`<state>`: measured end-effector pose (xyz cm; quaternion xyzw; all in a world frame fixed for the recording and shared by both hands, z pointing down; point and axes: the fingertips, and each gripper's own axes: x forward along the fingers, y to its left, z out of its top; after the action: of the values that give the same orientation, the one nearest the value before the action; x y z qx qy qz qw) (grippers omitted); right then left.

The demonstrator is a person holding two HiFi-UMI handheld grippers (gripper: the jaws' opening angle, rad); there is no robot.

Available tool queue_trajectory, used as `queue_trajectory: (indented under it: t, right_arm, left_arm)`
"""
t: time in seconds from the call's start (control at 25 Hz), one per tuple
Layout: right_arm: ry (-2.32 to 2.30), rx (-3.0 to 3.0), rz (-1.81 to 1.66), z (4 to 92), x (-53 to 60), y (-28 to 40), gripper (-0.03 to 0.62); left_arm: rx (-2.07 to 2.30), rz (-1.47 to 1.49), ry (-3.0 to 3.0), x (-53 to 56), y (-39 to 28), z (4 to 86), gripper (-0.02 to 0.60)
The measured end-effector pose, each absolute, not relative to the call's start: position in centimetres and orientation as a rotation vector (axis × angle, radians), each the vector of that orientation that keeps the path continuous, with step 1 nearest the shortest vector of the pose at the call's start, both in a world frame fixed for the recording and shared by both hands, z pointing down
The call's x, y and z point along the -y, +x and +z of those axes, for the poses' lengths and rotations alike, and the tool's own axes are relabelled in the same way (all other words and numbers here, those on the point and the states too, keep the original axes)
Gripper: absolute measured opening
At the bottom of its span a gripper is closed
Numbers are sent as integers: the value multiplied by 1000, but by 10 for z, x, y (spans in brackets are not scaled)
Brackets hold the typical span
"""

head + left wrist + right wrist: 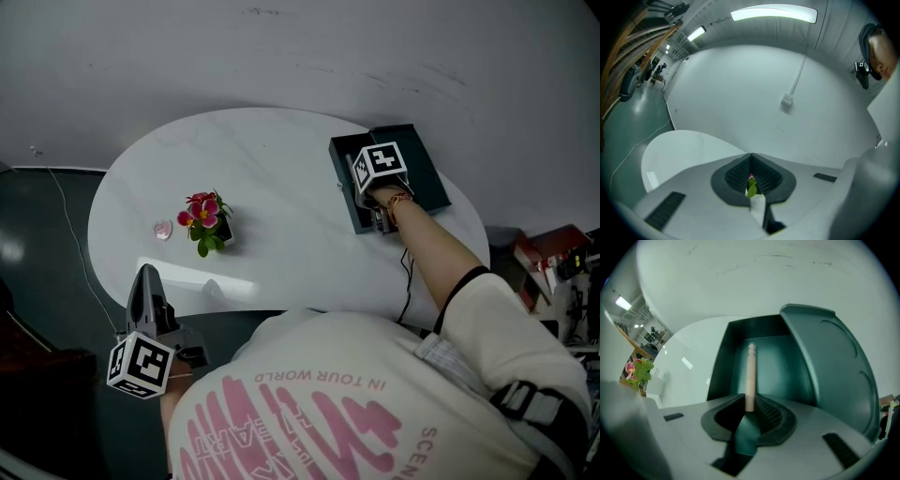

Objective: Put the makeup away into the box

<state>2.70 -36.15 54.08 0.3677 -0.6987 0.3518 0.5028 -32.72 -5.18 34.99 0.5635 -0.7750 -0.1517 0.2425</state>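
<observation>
White oval bench (281, 178) carries the open box (427, 178) at its right edge. Above the box floor the right gripper (750, 404) has its jaws clenched on a slim beige makeup stick (750, 373), pointing steeply down. Best to lower it until it can lie flat, then release gently. The left gripper (751, 157) idles, jaws together, empty.

Head view steeply down over table (281, 169); right gripper view close above box (778, 362), common to both.

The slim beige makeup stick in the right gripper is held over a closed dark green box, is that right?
The dark green box is open, its lid raised, as the right gripper view shows; the rest holds.
</observation>
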Motion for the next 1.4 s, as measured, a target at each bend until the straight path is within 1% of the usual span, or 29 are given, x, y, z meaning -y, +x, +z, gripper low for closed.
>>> queue_trajectory:
  t: [0.48, 0.64, 0.76, 0.88, 1.04, 1.12, 1.2, 1.32, 1.4]
  right_arm:
    - [893, 1668, 854, 542, 360, 28, 69]
    - [896, 1671, 852, 542, 360, 23, 85]
    - [914, 1672, 889, 540, 360, 23, 112]
    - [978, 1691, 968, 528, 360, 24, 130]
    - [1093, 1793, 1041, 489, 360, 13, 129]
    - [1141, 1894, 1069, 459, 359, -6, 130]
    - [1146, 2020, 1090, 427, 351, -39, 138]
    - [1068, 2211, 1087, 383, 325, -107, 150]
    - [1007, 2318, 1021, 358, 302, -156, 150]
  left_arm:
    - [2118, -398, 1493, 24, -348, 369, 3]
    - [2117, -401, 1492, 28, -367, 370, 3]
    - [2096, -394, 1513, 33, -381, 372, 3]
    - [2055, -372, 1551, 42, -400, 372, 3]
    - [2029, -358, 1622, 55, -435, 356, 3]
    - [2023, -364, 1645, 60, -454, 350, 3]
    - [2020, -361, 1653, 61, -473, 349, 3]
    - [2007, -358, 1652, 64, -499, 352, 3]
    - [1990, -363, 1665, 67, -513, 353, 3]
